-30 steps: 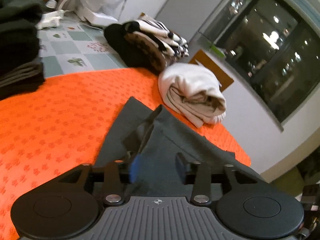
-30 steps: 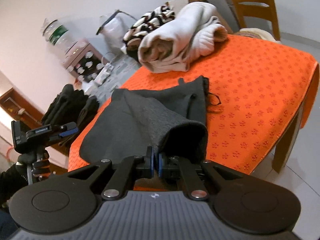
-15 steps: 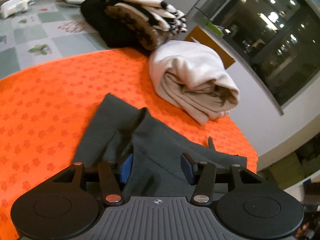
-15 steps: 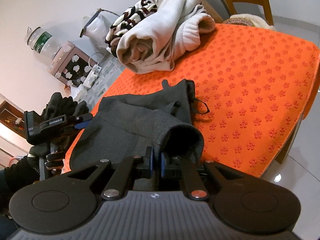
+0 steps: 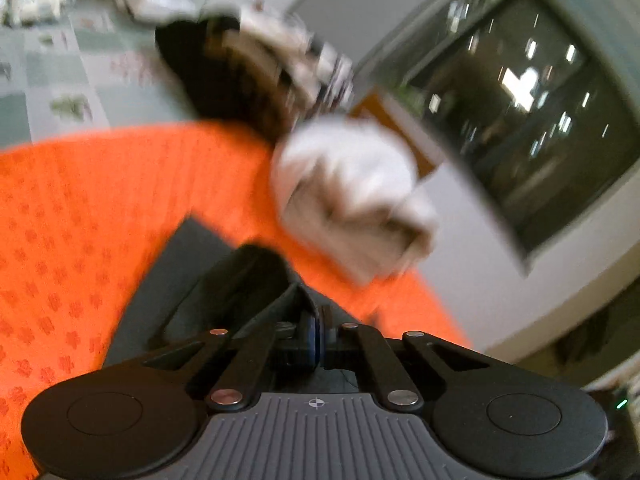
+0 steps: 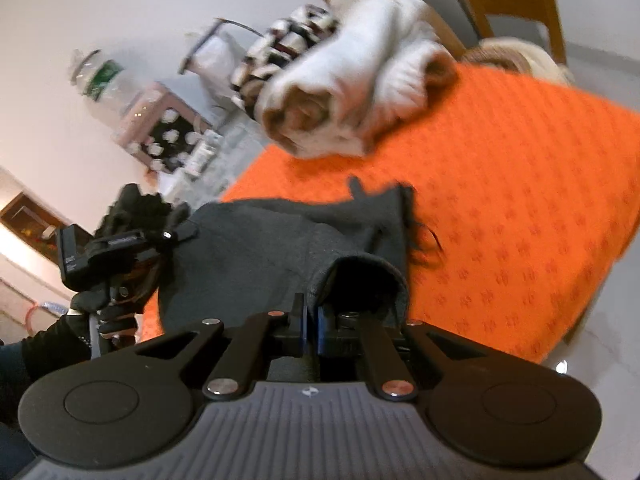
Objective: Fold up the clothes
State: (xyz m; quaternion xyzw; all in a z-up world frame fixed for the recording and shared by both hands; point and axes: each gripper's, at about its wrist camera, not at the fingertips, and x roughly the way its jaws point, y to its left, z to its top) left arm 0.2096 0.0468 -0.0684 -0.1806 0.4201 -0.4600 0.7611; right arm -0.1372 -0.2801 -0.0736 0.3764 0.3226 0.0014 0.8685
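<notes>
A dark grey garment (image 6: 256, 248) lies on the orange patterned cloth (image 6: 520, 184) of the table. My right gripper (image 6: 310, 322) is shut on a near edge of it, and an open sleeve or leg end (image 6: 364, 280) curls just above the fingers. My left gripper (image 5: 318, 336) is shut on another near edge of the same garment (image 5: 180, 280), which is lifted into a fold at the fingers. The left gripper also shows in the right wrist view (image 6: 132, 240), at the garment's left side. The left wrist view is blurred.
A rolled cream garment (image 6: 360, 96) and a black-and-white patterned pile (image 6: 288, 44) lie at the far side of the table. A wooden chair (image 6: 516, 4) stands behind. A dark window (image 5: 520, 120) and a checked cloth (image 5: 60, 80) show beyond the orange cloth.
My left gripper was open over the grey garment and has shut on its edge. Both views have shifted and blurred. The right gripper has stayed shut on the garment.
</notes>
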